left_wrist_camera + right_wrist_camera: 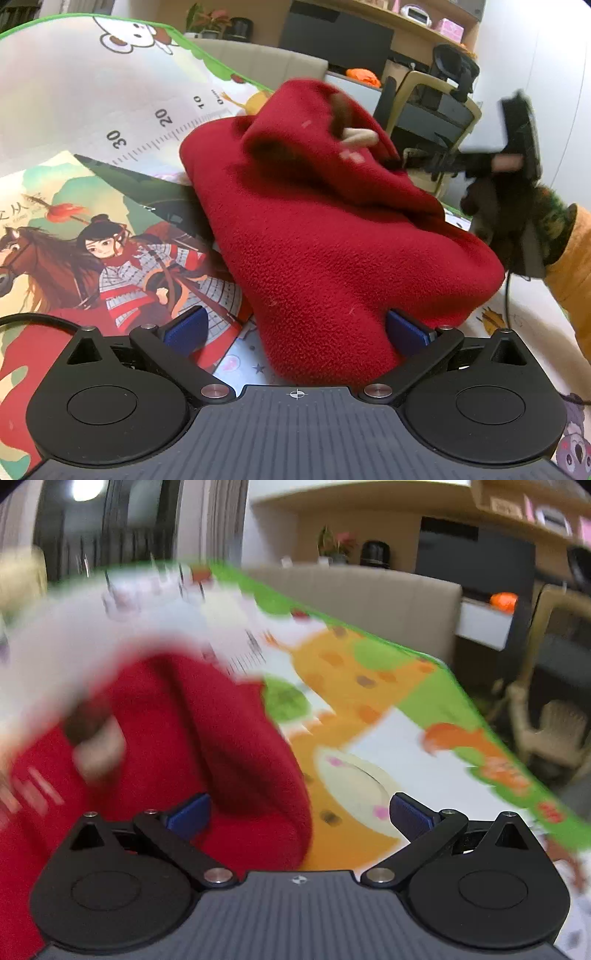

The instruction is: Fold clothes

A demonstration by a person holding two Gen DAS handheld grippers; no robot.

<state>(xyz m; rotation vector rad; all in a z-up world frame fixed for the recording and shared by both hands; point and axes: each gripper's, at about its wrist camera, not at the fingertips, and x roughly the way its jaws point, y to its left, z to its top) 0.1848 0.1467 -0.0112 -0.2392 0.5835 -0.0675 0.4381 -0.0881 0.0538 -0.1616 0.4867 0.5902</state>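
A red fleece garment (332,229) lies bunched in a heap on the play mat (74,92), a beige toggle button (360,138) showing near its top. My left gripper (295,328) is open, and the near end of the fleece bulges between its blue pads (186,328), closer to the right one. In the blurred right wrist view the same red fleece (192,731) fills the left side. My right gripper (299,814) is open too, a fold of fleece against its left pad (188,814). Its right pad stands over bare mat.
A picture book (92,251) with a mounted warrior lies on the mat left of the fleece. A person's gloved hand (491,192) and orange sleeve (572,273) are at right. A beige sofa (369,594) and chairs (436,110) stand beyond the mat's green edge (461,701).
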